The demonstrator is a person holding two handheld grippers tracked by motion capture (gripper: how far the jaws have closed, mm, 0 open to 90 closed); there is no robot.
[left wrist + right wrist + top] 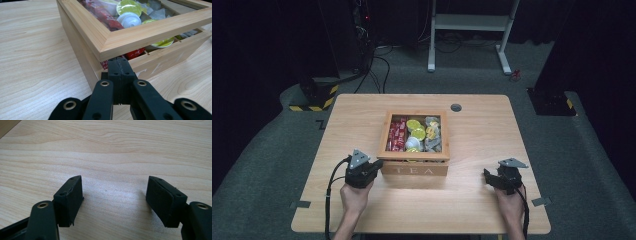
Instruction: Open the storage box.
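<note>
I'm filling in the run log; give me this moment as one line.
left gripper: shut, tips under raised glass-paned lid of wooden tea box | right gripper: open on table

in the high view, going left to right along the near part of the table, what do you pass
Left gripper → tea box → right gripper.

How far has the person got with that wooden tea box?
Early on, by the look of it. The lid of the tea box is lifted slightly: a gap shows packets under its front edge. The left gripper, fingers shut, sits wedged under that lid's corner. The right gripper waits open over bare table. Raising the lid fully looks left.
</note>
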